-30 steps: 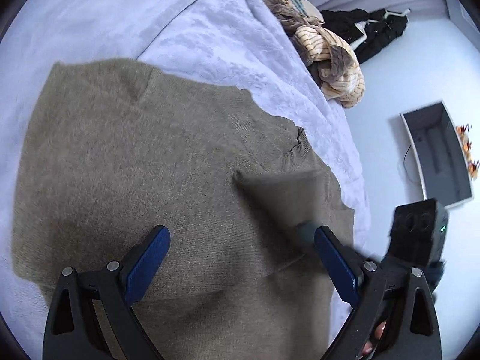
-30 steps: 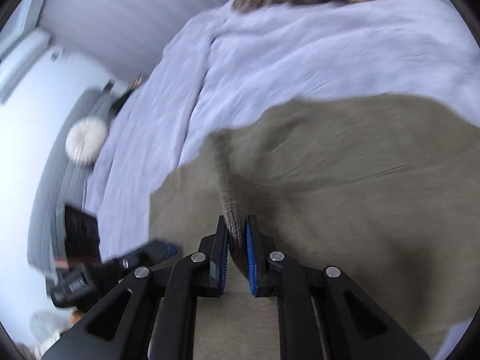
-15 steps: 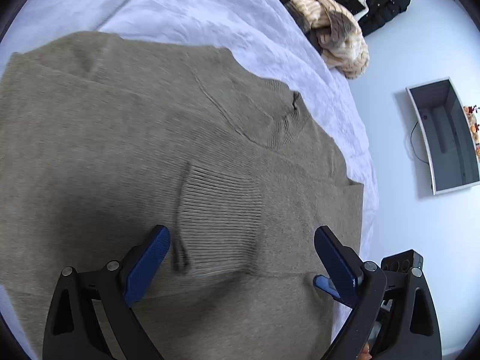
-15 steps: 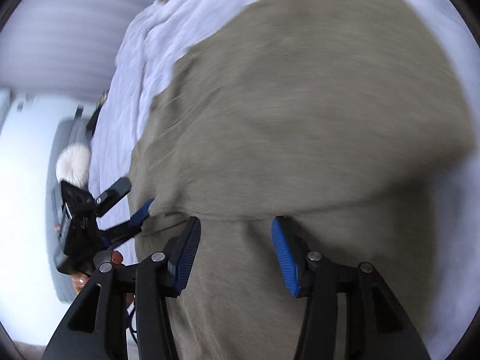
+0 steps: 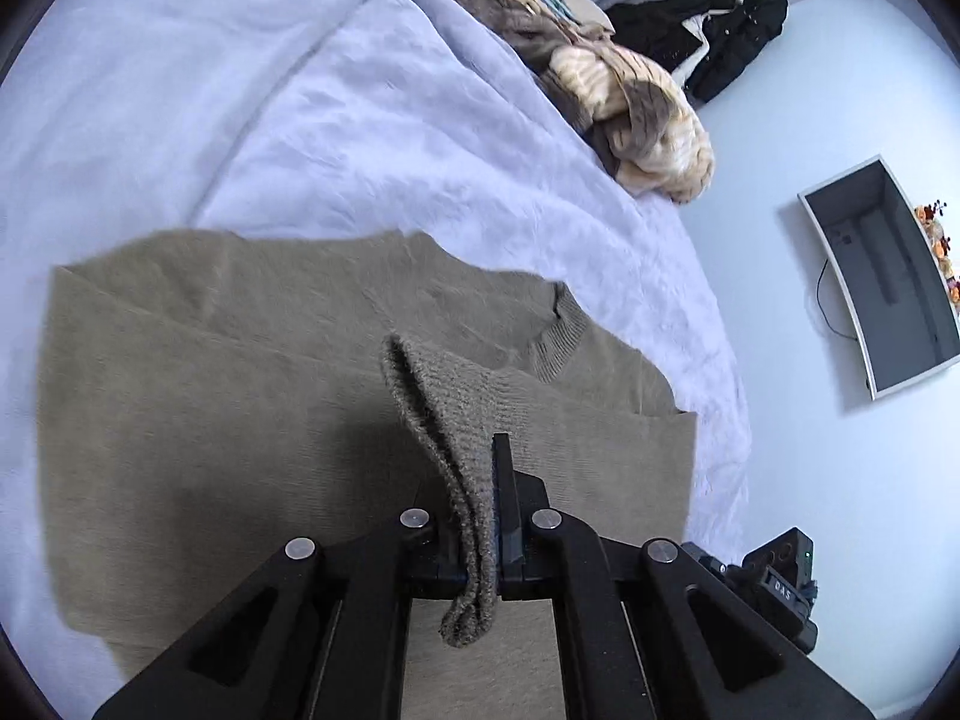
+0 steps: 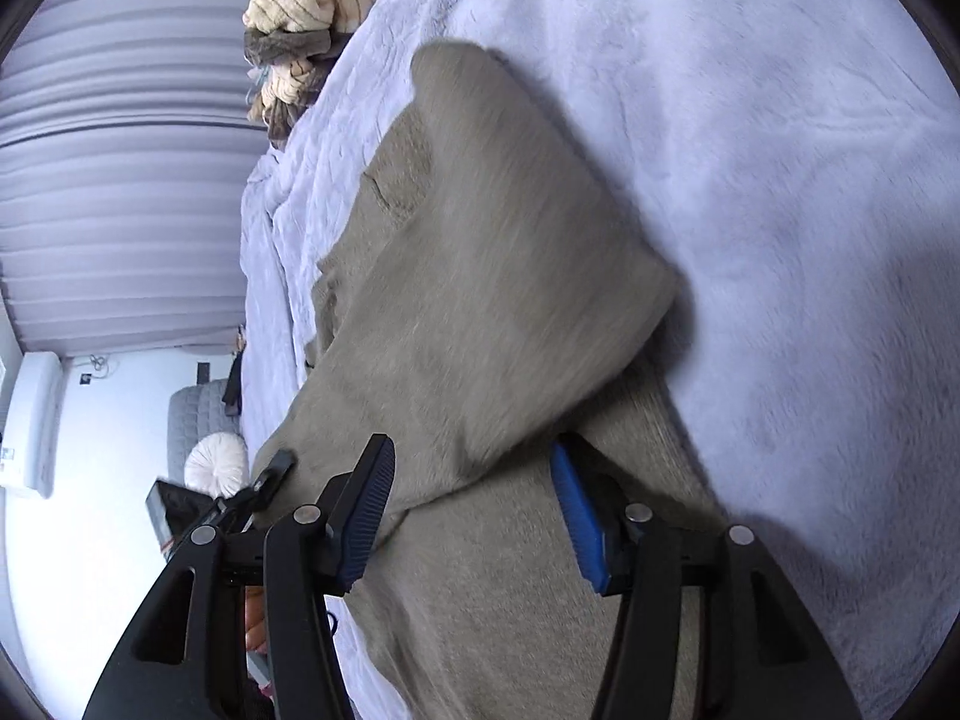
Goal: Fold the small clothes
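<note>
An olive-brown knitted sweater [image 5: 210, 390] lies spread on the lilac bed cover [image 5: 360, 120]. My left gripper [image 5: 480, 480] is shut on the sweater's ribbed sleeve cuff [image 5: 444, 420], which stands up in a pinched fold above the body; the cuff end hangs behind the jaws. In the right wrist view a folded layer of the sweater [image 6: 492, 276] lies over its lower part. My right gripper [image 6: 474, 480] hovers over that fold with its jaws opening; cloth lies under and between the blue pads [image 6: 576, 516], which do not press on it. The left gripper [image 6: 264, 480] shows at the sweater's left edge.
A heap of beige and brown clothes [image 5: 630, 96] sits at the bed's far edge. On the floor beyond lie a black garment [image 5: 708, 30] and an open grey box [image 5: 882, 276]. A white round cushion [image 6: 216, 462] rests on a grey seat.
My left gripper went from wide open to shut on the ribbed cuff and lifted it. My right gripper let go of the sleeve, rolled, swung across the sweater and opened.
</note>
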